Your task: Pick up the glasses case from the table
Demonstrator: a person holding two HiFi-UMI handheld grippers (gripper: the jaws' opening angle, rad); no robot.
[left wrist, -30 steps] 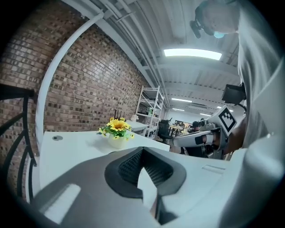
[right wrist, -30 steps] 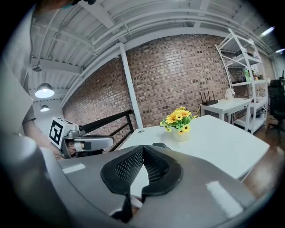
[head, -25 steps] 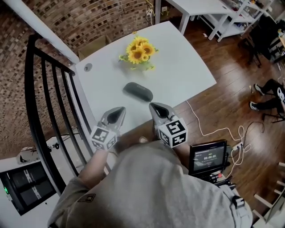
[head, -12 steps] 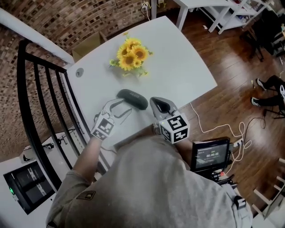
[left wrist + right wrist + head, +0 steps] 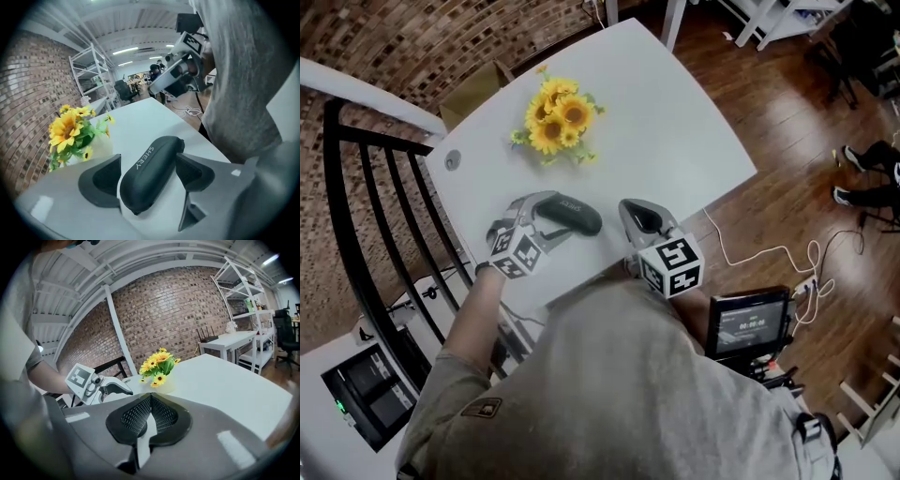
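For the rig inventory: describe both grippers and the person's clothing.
The left gripper, its tongs opening around the glasses case, and the right gripper are grey plastic with black pads. Each carries a white cube with black square markers. The person wears a grey short-sleeved T-shirt.

Glasses case: matt dark shell, smooth, pale print. Table: white, smooth, slight sheen. Floor: glossy wood planks. Wall: rough brick. Right gripper: grey plastic w/ sheen; pads black, dimpled, matt. Shirt: grey cloth.
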